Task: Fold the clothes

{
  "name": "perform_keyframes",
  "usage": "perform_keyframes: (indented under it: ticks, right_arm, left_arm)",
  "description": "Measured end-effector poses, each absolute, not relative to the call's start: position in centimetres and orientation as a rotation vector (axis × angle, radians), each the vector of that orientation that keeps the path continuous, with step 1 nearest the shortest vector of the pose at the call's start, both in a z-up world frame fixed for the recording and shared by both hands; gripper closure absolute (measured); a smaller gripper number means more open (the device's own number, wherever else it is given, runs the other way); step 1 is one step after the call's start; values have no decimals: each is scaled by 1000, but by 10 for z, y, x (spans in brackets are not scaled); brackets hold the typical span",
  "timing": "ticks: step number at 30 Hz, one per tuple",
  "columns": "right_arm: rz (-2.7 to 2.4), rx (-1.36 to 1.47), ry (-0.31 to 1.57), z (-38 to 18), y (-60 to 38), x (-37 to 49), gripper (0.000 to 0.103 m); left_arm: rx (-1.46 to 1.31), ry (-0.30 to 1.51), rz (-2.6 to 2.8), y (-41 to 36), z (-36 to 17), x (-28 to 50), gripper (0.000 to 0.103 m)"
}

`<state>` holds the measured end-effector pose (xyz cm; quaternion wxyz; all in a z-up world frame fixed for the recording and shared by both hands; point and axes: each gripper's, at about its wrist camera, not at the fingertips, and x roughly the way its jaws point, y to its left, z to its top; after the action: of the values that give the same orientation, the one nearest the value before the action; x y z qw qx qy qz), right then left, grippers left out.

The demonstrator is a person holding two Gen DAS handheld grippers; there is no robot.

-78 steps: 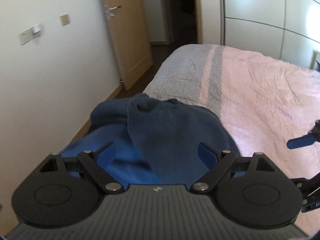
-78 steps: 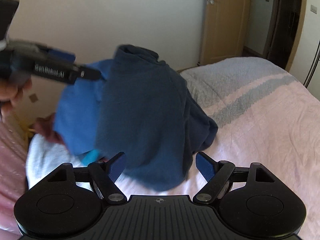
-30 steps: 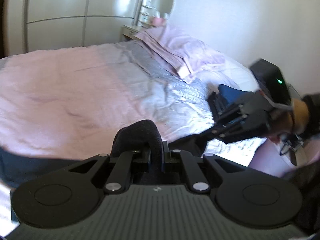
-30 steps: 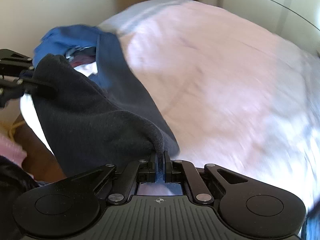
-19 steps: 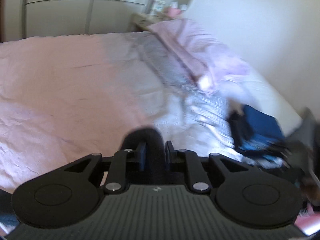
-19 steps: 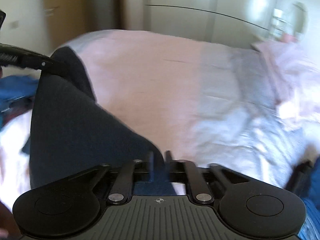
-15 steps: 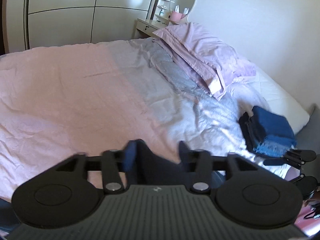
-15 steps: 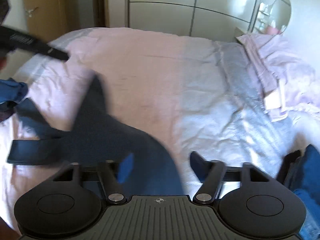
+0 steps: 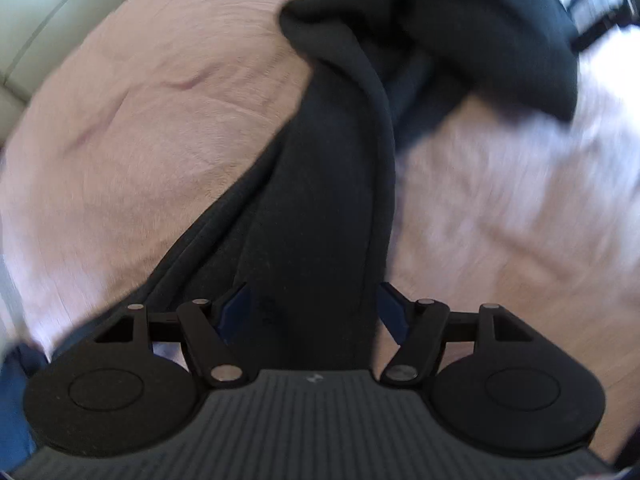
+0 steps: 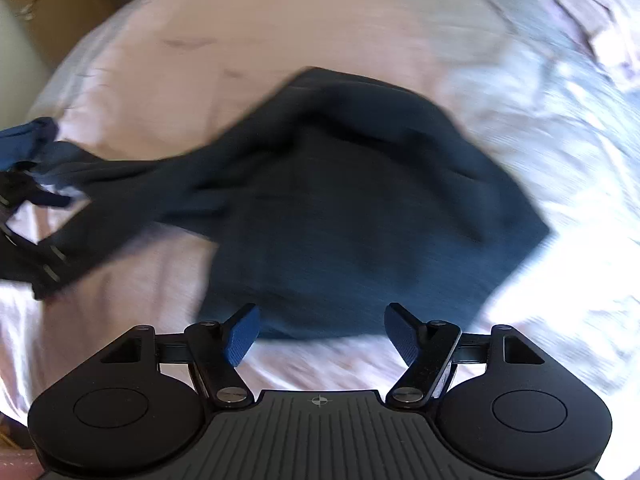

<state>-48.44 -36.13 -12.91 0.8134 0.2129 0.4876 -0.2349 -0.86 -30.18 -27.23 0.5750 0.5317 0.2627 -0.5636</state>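
Pink, lightly wrinkled bed cover (image 10: pixel 280 32) fills both views, and part of a pale wardrobe door (image 9: pixel 36 12) shows at the far edge of the left wrist view. On this cover lies the dark navy knitted garment (image 10: pixel 360 208), spread in an uneven, bunched shape and not folded flat. One long part of it, maybe a sleeve, runs toward the left side of the right wrist view, where a second blue piece of cloth (image 10: pixel 24 136) is also seen.

The left gripper (image 9: pixel 312 312) has its jaws wide apart, with a long band of the dark garment (image 9: pixel 320 220) passing between them, but the fingers do not press it. The right gripper (image 10: pixel 320 332) is also wide, just over the near edge of the garment, and holds nothing.

Both pictures are blurred, so the tools seem to be in fast motion. From here the risk is a bad grasp. If the left gripper closes on the thick twisted band, it may take several layers together, and the fold will come out crooked. If the right gripper closes too low, it can pinch the bed cover with the garment and drag it. The soft knit may also slip and bunch more when it is pulled quickly.
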Motion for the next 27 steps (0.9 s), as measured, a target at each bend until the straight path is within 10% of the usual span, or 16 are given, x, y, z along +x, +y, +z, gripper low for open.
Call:
perform_keyframes:
  ticks: [2, 8, 10, 11, 27]
  right_arm:
    - [-457, 353, 1048, -140, -343, -457, 23]
    - [-444, 175, 1236, -187, -329, -422, 30]
    - [-478, 241, 1241, -177, -339, -438, 87]
    - [-494, 262, 1238, -167, -343, -448, 91]
    - [-779, 43, 1019, 33, -440, -567, 92]
  left_arm:
    - [1298, 571, -1344, -302, -280, -5, 95]
    - [1131, 491, -1280, -296, -188, 64, 98]
    - [1076, 465, -1257, -294, -158, 86, 98]
    - [1048, 452, -1246, -293, -143, 98, 98]
    - [968, 208, -1040, -394, -23, 190, 97]
